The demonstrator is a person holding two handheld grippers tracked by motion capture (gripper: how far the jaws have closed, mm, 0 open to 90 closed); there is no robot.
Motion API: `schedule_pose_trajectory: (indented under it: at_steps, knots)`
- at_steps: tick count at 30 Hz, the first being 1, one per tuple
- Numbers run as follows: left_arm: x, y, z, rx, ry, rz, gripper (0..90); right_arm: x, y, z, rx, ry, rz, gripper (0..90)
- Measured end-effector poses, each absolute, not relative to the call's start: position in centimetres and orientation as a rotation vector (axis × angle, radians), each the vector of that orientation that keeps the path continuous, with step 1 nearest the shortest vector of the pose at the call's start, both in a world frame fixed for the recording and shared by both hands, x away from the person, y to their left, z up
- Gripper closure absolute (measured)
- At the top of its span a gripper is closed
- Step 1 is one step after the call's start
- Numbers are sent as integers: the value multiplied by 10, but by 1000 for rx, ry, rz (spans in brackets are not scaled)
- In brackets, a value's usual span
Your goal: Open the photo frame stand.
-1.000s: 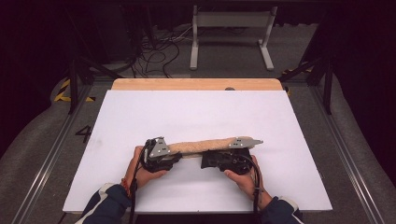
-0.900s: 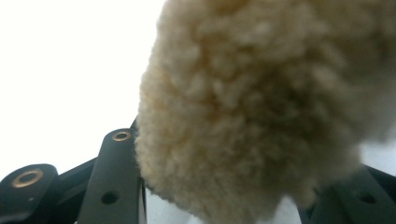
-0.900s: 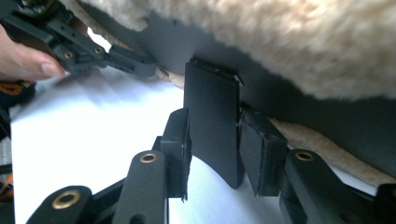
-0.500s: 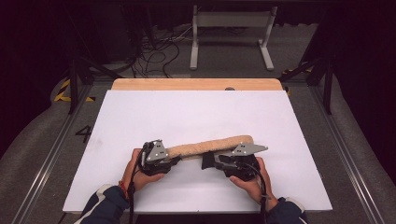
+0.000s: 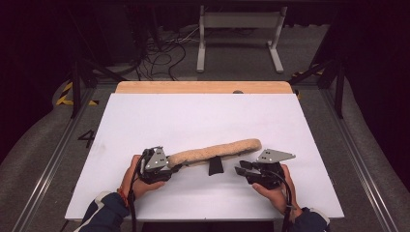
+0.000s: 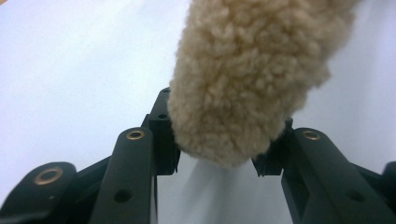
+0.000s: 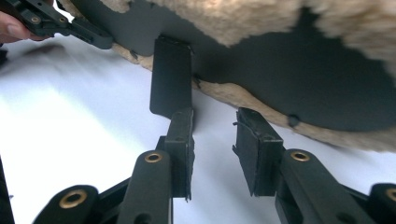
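Observation:
A long tan fleecy pad (image 5: 215,151) lies slantwise near the front of the white table (image 5: 193,116). Its left end is clamped in my left gripper (image 5: 173,166). In the left gripper view the fleece (image 6: 233,79) is squeezed between the jaws of the left gripper (image 6: 219,154). A black strap tab (image 5: 215,166) hangs from the pad's underside. My right gripper (image 5: 239,169) sits open, apart from the pad's right end. The right gripper view shows the right gripper (image 7: 212,135) with nothing between its jaws, just short of the tab (image 7: 170,77) and the black underside (image 7: 280,70).
A wooden strip (image 5: 203,87) runs along the table's far edge. Beyond it stand a metal frame (image 5: 239,29) and loose cables (image 5: 164,48) on the floor. The person's hands hold both grippers near the front edge.
My right gripper has let go of the pad's right end, opened and drawn back to the right. The left gripper still holds the left end.

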State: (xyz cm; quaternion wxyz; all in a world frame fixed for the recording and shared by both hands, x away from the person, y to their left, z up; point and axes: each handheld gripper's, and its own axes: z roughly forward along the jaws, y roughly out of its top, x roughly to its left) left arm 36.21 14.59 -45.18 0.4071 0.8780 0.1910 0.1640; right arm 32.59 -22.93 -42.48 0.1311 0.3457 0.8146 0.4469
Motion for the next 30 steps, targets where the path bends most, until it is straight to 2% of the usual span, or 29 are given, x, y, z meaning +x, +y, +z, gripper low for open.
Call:
schedule_pose_trajectory:
  at_steps: [10, 21, 30]
  knots:
    - [358, 158, -448, 2196, 483, 414, 591, 324, -252, -423, 1002, 2322, 1259, 739]
    - [349, 173, -443, 2164, 491, 414, 585, 324, -254, -420, 993, 2274, 1269, 816]
    - [348, 175, -436, 2108, 528, 439, 438, 318, -257, -405, 946, 2179, 1307, 900]
